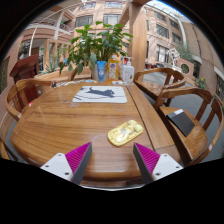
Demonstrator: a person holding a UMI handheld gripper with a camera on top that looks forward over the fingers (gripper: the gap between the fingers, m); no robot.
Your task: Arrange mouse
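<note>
Only the gripper view to go on here. It looks out over a round wooden counter [60,125] with wooden chairs [190,105] tucked around it and a building facade behind. The gripper [111,160] hangs low over the near edge, and its fingers [76,158] are spread wide apart with nothing between them, just bare wood. So it's released, not holding or touching anything.

The thing the task is about looks like the yellow mouse [125,132], lying on the wood just ahead of the fingers and a bit toward the right one. It sits at an angle instead of square to anything. Further back there's a light mouse pad [100,95] with a dark print on it, well apart from the mouse. Beyond that a potted plant [95,42], a blue cup [101,71] and a white bottle [127,73] stand close together. A dark flat item [182,122] lies near the right-hand rim; can't tell what it is.

As for the step, this reads like the approach, before any grab. The mouse is not yet picked up and not on the pad. Next move probably calls for easing forward and slightly right so the mouse ends up between the fingers, closing on its sides, then carrying it back to the pad.
</note>
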